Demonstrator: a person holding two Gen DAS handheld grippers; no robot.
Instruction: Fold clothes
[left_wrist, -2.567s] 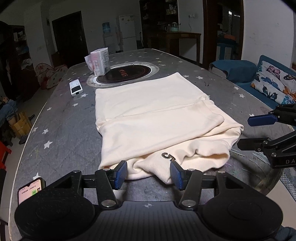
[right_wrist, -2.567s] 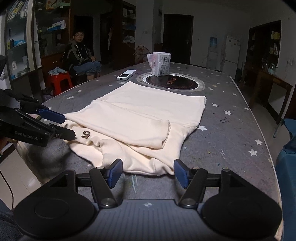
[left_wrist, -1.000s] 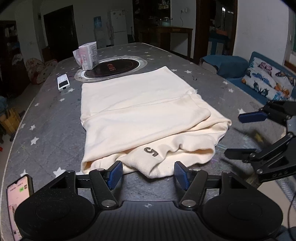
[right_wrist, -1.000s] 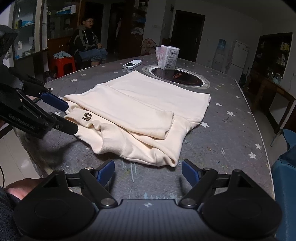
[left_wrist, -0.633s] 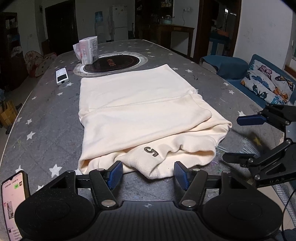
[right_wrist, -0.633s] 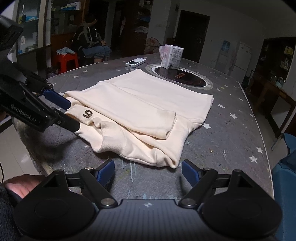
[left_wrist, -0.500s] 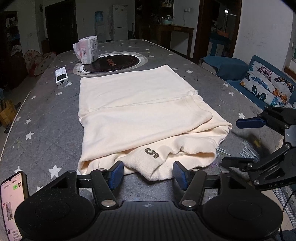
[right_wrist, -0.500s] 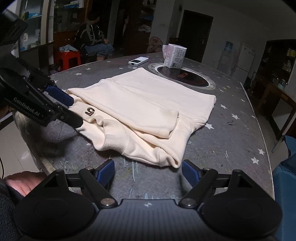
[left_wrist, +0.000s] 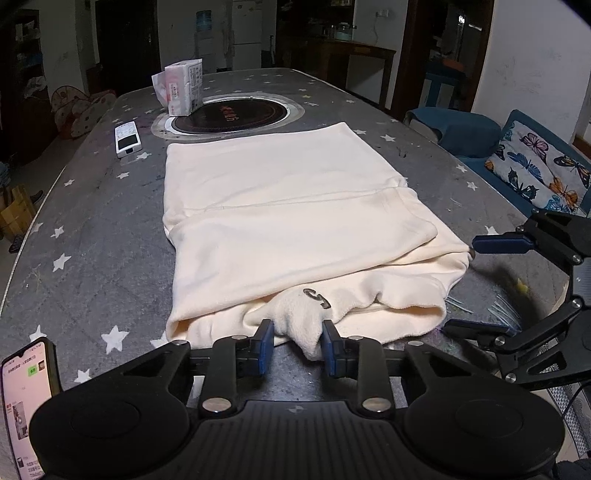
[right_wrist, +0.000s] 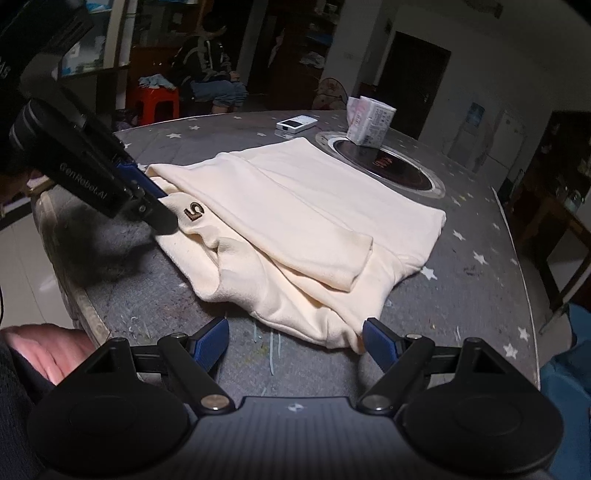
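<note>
A cream garment (left_wrist: 295, 214) lies folded on the grey star-patterned table (left_wrist: 92, 240), sleeves laid across the body; it also shows in the right wrist view (right_wrist: 295, 221). A dark "5" patch (left_wrist: 317, 297) sits at its near edge. My left gripper (left_wrist: 297, 341) is shut on a fold of the garment just below the patch. It shows in the right wrist view (right_wrist: 157, 210) touching the garment's left corner. My right gripper (right_wrist: 295, 338) is open, its right finger touching the garment's near right corner. It shows in the left wrist view (left_wrist: 476, 284).
A round induction hob (left_wrist: 231, 116) is set in the table beyond the garment, with a tissue pack (left_wrist: 183, 86) on its edge and a white remote (left_wrist: 127, 138) to the left. A phone (left_wrist: 27, 402) is at the near left. A person (right_wrist: 210, 74) sits in the background.
My left gripper moved forward and closed on the garment's near edge by the "5" patch. My right gripper moved in to the garment's near right corner, still open.
</note>
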